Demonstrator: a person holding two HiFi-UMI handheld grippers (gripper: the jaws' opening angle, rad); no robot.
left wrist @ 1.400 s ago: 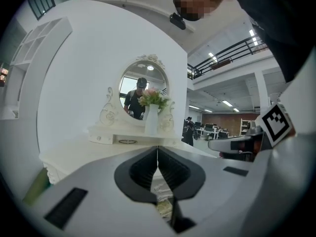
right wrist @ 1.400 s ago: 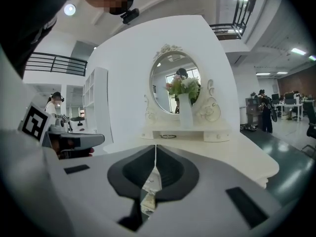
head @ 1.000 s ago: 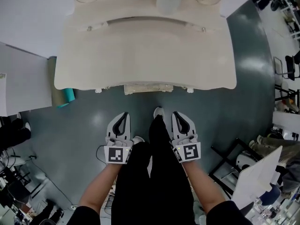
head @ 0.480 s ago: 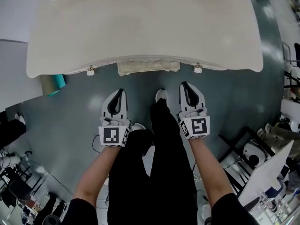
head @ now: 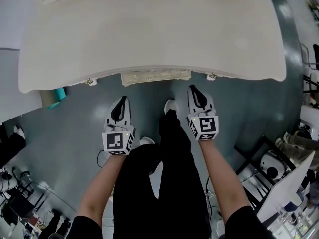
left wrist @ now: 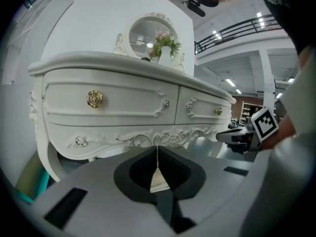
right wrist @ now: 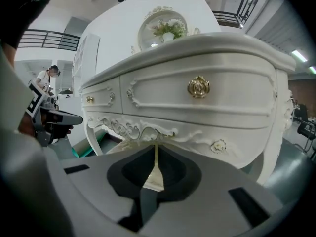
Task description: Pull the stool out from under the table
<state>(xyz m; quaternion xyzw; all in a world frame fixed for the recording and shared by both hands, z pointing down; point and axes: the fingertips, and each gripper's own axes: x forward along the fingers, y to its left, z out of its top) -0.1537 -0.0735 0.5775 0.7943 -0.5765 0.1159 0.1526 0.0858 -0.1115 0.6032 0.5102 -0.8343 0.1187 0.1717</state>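
A white carved dressing table (head: 149, 29) fills the top of the head view. The cream, carved front edge of the stool (head: 156, 77) pokes out from under its middle; the rest of the stool is hidden. My left gripper (head: 122, 100) is shut and empty, a short way in front of the table's edge and left of the stool. My right gripper (head: 194, 89) is also shut and empty, closer to the edge and right of the stool. In the gripper views, each gripper (left wrist: 157, 151) (right wrist: 157, 148) points at the table's drawer front (left wrist: 123, 102) (right wrist: 197, 102).
The person's black-trousered legs (head: 164, 183) and a white shoe (head: 171, 105) stand between the grippers. A teal roll (head: 59, 94) lies by the table's left leg. A black rack (head: 254, 158) and a white board (head: 284, 183) are at the right. A mirror and a flower vase (left wrist: 164, 51) top the table.
The view has moved forward: the table now fills more of the picture and both grippers stand nearer its front edge. Both have stayed shut and empty.
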